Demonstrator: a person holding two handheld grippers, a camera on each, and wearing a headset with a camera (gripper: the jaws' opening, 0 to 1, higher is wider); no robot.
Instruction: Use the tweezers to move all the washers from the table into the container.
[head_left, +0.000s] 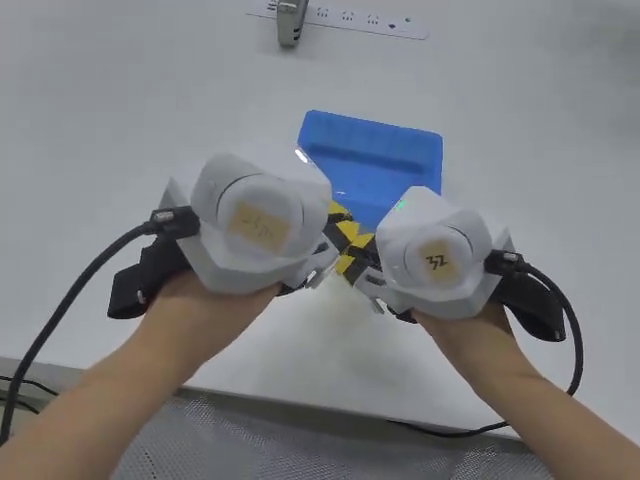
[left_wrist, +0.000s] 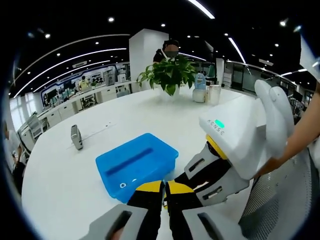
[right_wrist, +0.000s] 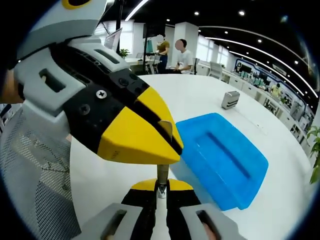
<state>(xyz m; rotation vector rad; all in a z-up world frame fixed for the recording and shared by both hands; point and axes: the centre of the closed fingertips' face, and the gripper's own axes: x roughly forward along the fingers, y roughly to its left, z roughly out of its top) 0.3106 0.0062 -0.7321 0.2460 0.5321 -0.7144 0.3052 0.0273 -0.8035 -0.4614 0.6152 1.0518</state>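
Both grippers are tucked tip to tip over the near tabletop, and that looks like a tool adjustment rather than a pick. The right gripper has its jaws narrow, clamped on the tweezers, which stand straight out toward twelve o'clock. The left gripper has its jaws pressed together right at the tweezers' far end, likely steadying or re-seating them. Whether it actually pinches the metal, I cannot tell. The blue container waits at twelve o'clock, just beyond the tips. Both grippers cover the tabletop beneath them, so where the washers lie is anyone's guess. A pale ring on the container's near corner is too small to call.
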